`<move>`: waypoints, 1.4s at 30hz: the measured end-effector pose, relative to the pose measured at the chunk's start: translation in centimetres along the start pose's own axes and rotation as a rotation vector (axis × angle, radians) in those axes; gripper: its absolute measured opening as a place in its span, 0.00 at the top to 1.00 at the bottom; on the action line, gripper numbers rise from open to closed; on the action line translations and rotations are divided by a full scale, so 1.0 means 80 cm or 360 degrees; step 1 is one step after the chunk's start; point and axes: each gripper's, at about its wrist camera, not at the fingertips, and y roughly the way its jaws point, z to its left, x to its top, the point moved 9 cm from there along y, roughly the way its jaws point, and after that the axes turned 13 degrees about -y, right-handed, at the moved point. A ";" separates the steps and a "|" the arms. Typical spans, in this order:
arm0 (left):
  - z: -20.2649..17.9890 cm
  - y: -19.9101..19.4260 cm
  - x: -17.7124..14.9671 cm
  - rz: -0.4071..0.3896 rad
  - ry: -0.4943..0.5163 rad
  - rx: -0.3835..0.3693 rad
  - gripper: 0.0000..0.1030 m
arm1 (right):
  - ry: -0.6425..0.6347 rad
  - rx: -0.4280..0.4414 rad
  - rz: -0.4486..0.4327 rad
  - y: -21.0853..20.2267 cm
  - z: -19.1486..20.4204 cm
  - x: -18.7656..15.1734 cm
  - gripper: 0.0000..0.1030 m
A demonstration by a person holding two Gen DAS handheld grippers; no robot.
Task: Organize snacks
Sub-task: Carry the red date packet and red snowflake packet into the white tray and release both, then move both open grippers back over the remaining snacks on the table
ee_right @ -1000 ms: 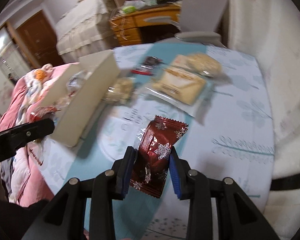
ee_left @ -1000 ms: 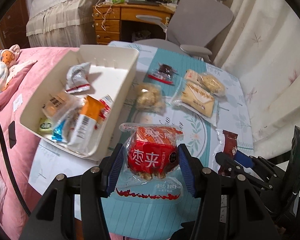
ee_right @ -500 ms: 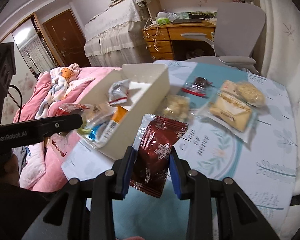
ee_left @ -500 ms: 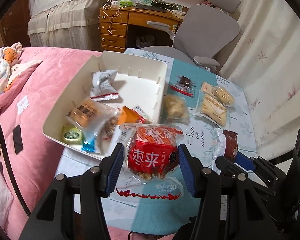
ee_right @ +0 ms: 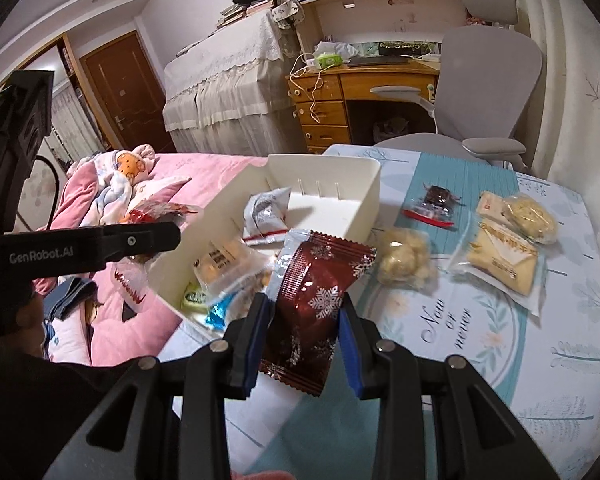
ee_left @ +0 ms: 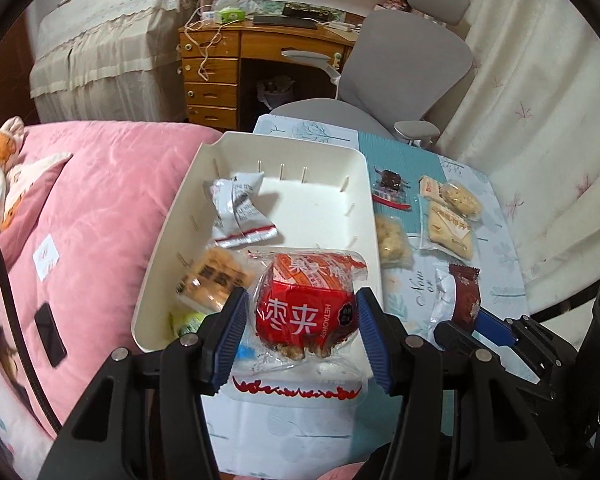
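**Two packets on their way to the bin**

The table [ee_right: 560, 360] lies under and beyond both sets of jaws, with four loose snacks ahead and to the right of them. The white bin [ee_left: 364, 184] sits just ahead of the left jaws and ahead-left of the right ones, already holding a silver packet [ee_left: 240, 208] and several others at its near end.

The left gripper [ee_left: 306, 320] is clenched on the red date snack [ee_left: 304, 312], pads pressing its sides, the packet hanging over the bin's near rim. The right gripper [ee_right: 304, 316] grasps the dark red snowflake packet [ee_right: 316, 296] upright by its middle, beside the bin's near corner.

To do this well, carry each packet fully over the bin's open floor, toward the empty far end, before letting go. Lower first, so nothing bounces off the rim. Release one hand at a time, keeping the grippers from colliding.
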 end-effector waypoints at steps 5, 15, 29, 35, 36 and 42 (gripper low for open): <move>0.022 0.009 0.020 0.0035 0.0090 -0.0013 0.48 | 0.0069 -0.0028 -0.0022 0.017 0.021 0.012 0.67; 0.058 0.025 0.039 0.0102 0.0194 -0.0025 0.44 | 0.0162 -0.0095 -0.0028 0.054 0.055 0.025 0.66; 0.043 0.046 0.023 0.0207 0.0312 -0.0056 0.22 | 0.0285 -0.0218 0.0138 0.069 0.048 -0.002 0.52; 0.016 0.048 0.007 0.0233 0.0367 -0.0089 0.21 | 0.0357 -0.0273 0.0207 0.058 0.035 -0.027 0.52; 0.010 0.047 0.004 0.0228 0.0381 -0.0092 0.21 | 0.0368 -0.0284 0.0220 0.055 0.031 -0.032 0.52; -0.036 0.041 -0.011 0.0190 0.0477 -0.0106 0.21 | 0.0413 -0.0357 0.0285 0.033 0.006 -0.061 0.48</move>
